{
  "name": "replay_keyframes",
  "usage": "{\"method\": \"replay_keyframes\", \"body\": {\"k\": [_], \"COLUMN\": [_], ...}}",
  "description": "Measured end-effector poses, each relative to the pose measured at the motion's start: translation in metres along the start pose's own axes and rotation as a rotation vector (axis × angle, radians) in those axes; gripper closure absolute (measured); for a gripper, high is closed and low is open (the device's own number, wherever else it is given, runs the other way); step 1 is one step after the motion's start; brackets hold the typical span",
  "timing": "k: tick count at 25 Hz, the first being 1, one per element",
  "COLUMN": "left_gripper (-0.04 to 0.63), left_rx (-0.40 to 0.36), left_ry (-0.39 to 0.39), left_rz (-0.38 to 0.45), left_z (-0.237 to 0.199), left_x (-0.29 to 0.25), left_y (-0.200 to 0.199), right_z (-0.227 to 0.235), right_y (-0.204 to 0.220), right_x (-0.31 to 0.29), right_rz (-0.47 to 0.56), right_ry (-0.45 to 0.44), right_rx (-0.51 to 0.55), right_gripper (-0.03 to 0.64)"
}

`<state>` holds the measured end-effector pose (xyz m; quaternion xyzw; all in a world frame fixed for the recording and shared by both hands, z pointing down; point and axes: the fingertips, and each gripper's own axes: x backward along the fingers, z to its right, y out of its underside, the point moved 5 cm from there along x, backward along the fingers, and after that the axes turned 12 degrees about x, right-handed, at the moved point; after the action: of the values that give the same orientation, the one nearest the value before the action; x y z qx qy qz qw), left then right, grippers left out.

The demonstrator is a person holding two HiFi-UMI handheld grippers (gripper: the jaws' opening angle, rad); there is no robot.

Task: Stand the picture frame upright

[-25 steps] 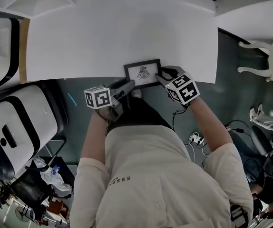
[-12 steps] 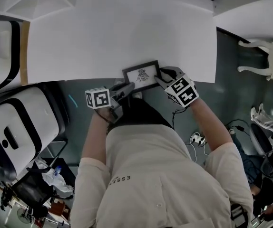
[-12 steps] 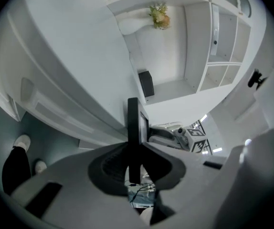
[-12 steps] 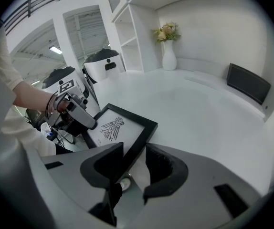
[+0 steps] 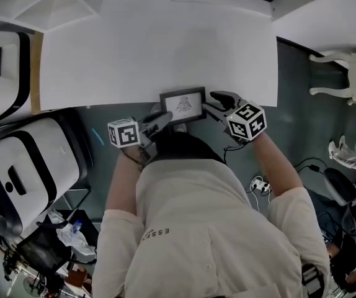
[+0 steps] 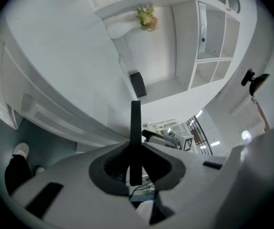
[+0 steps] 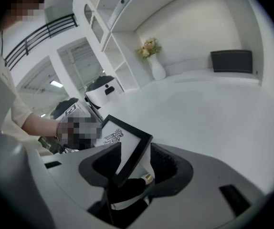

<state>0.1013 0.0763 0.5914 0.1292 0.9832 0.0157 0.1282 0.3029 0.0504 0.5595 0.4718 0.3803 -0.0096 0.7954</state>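
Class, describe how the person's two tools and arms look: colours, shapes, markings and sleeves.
The left tool and the right tool each have a pale grey body with dark padded jaws and carry a white cube printed with black square markers. The person wears a cream short-sleeved shirt; the forearms are bare.
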Motion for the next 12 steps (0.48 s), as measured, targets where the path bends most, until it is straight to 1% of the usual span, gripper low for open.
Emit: {"method": "replay_keyframes", "body": {"k": [3, 6, 9, 12], "left_gripper": [0.525, 0.526, 0.526, 0.526], "left_rx": [-0.025, -0.032, -0.039, -0.056], "left_ry": [0.014, 0.059, 0.106, 0.153], "left_rz": [0.0, 0.02, 0.034, 0.035], "left_z": [0.006, 0.022, 0.039, 0.051], "left_x": [0.004, 0.007, 0.011, 0.017], "left_y": [0.003, 0.005, 0.005, 0.007], "right_z": [0.0, -0.003, -0.01, -0.017], "right_y": [0.005, 0.011, 0.012, 0.005], "right_x": [0.009, 0.015, 0.019, 0.022], "right_rz": [0.045, 0.072, 0.115, 0.183], "right_ry": [-0.05, -0.112, -0.21, -0.312], "right_rx": [-0.092, -0.179, -0.272, -0.348], "right_gripper": [0.43, 0.43, 0.43, 0.431]}}
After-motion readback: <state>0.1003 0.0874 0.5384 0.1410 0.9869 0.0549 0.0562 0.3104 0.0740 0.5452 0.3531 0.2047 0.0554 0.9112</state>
